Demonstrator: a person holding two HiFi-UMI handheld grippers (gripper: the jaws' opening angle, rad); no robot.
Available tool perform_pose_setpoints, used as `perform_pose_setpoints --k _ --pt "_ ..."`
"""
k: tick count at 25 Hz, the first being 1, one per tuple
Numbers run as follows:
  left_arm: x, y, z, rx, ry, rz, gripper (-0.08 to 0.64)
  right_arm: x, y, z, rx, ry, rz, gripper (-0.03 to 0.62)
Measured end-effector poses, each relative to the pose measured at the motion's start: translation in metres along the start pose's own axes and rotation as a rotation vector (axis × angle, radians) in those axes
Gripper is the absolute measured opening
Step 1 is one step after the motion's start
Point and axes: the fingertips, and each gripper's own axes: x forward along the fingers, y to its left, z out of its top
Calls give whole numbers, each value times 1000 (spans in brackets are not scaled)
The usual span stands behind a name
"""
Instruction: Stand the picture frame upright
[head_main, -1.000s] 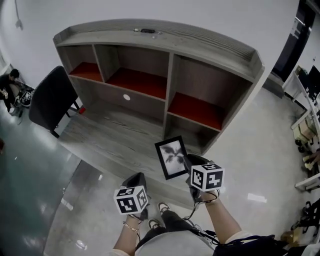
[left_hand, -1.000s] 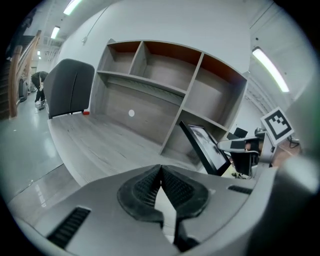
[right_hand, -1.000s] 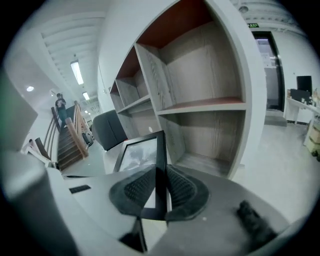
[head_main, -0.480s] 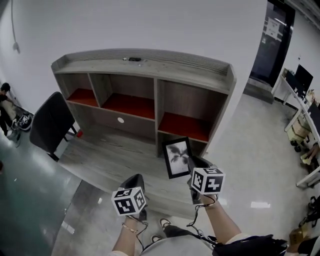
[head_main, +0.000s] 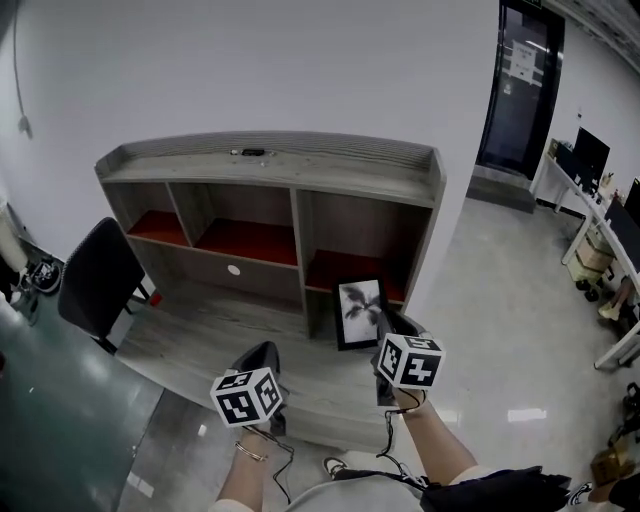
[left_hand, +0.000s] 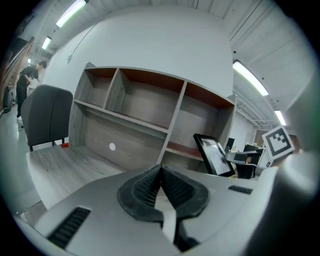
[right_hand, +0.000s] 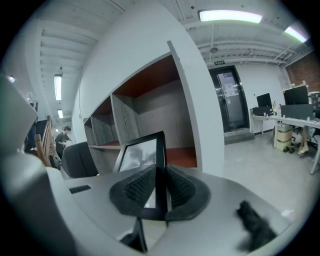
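Observation:
A black picture frame (head_main: 360, 313) with a grey plant print stands nearly upright over the right part of the wooden desk (head_main: 205, 330), in front of the right lower cubby. My right gripper (head_main: 383, 335) is shut on its right edge; in the right gripper view the frame (right_hand: 145, 157) rises between the pads (right_hand: 137, 189). In the left gripper view the frame (left_hand: 214, 155) shows at the right. My left gripper (head_main: 262, 368) hovers at the desk's near edge, shut with nothing held (left_hand: 161, 185).
The desk carries a hutch (head_main: 270, 205) with red-floored cubbies and a small dark object (head_main: 247, 153) on top. A black chair (head_main: 95, 282) stands at the left. Glossy floor, a dark door (head_main: 520, 90) and office desks (head_main: 610, 230) lie to the right.
My right gripper has carried the frame forward and tipped it more upright, toward the right lower cubby. The head view has lifted; my left gripper stays near the desk's front edge.

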Motion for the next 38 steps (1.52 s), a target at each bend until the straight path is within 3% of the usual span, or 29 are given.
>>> perform_pose_setpoints --k 23,38 --pt "61 20 95 99 -65 -25 14 41 -2 68 81 -166 -103 81" --pt "92 35 109 112 -46 -21 14 85 -14 78 168 -191 -162 81"
